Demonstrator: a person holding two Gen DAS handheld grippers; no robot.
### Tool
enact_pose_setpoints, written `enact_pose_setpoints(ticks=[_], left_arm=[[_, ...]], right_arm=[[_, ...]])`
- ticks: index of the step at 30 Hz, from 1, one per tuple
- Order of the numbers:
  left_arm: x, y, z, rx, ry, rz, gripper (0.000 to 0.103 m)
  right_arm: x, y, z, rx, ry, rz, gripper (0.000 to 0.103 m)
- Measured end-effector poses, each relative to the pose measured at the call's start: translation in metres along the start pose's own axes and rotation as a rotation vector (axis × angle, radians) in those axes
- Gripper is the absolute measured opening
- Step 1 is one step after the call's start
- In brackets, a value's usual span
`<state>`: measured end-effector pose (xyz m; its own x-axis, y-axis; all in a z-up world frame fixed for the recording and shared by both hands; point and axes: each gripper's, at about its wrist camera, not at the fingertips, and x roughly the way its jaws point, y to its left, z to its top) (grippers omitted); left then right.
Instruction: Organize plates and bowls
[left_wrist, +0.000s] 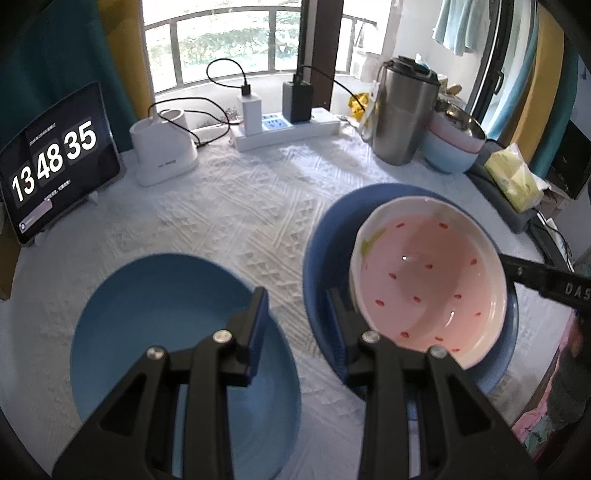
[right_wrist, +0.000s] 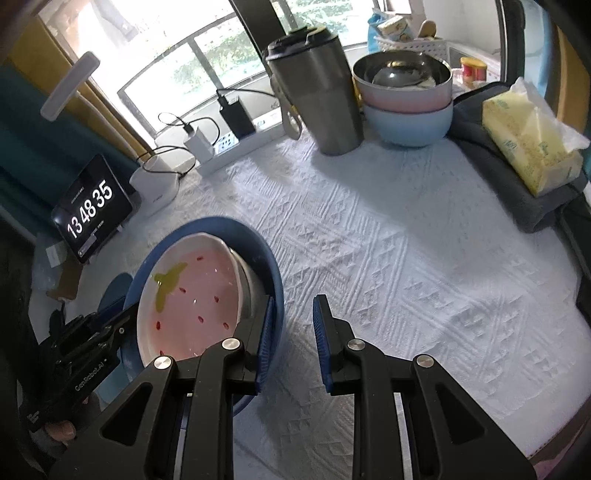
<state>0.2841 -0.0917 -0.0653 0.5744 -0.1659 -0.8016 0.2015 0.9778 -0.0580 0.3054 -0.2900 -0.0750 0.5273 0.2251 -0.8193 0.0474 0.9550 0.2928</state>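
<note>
Pink bowl (left_wrist: 428, 284) with red flecks, blue plates (left_wrist: 177, 354), white textured tablecloth (left_wrist: 236, 206).

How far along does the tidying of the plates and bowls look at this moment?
Nearly done: the strawberry bowl sits, tilted, inside the dark blue dish. In hand: the left gripper and right gripper flank that bowl, jaws apart with nothing between them; whether they touch it is unclear. Left: the light blue plate lies alone on the cloth.
</note>
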Motion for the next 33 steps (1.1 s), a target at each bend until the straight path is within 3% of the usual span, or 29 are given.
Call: enact_pose_setpoints(ticks=[15,20,24,26,28,30,33], left_arm=[[-0.002,-0.008,-0.006,0.09,-0.067,0.044,0.033],[-0.002,-0.003,-0.007,0.054,-0.075,0.003,0.03],[-0.003,-0.004,-0.008,0.041,-0.086,-0.025,0.023],[-0.003,-0.007,-0.008,0.051,-0.09,-0.037,0.014],[-0.005,-0.009,-0.009,0.048,-0.095,-0.03,0.013],[-0.006,-0.01,-0.009,0.045,-0.096,-0.032,0.013],[-0.007,-0.008,-0.009,0.03,-0.097,-0.044,0.013]], right_arm=[[0.011,0.003,-0.005,-0.055,-0.047,-0.014,0.027],[0.013,0.002,-0.002,-0.026,-0.025,-0.016,0.027],[0.013,-0.005,-0.003,0.003,-0.029,0.017,0.027],[0.013,-0.003,-0.004,0.008,-0.034,0.019,0.027],[0.013,-0.001,-0.005,0.016,-0.044,0.018,0.023],[0.012,0.004,-0.007,0.013,-0.068,0.024,0.01],[0.011,0.011,-0.009,0.003,-0.088,-0.018,0.01]])
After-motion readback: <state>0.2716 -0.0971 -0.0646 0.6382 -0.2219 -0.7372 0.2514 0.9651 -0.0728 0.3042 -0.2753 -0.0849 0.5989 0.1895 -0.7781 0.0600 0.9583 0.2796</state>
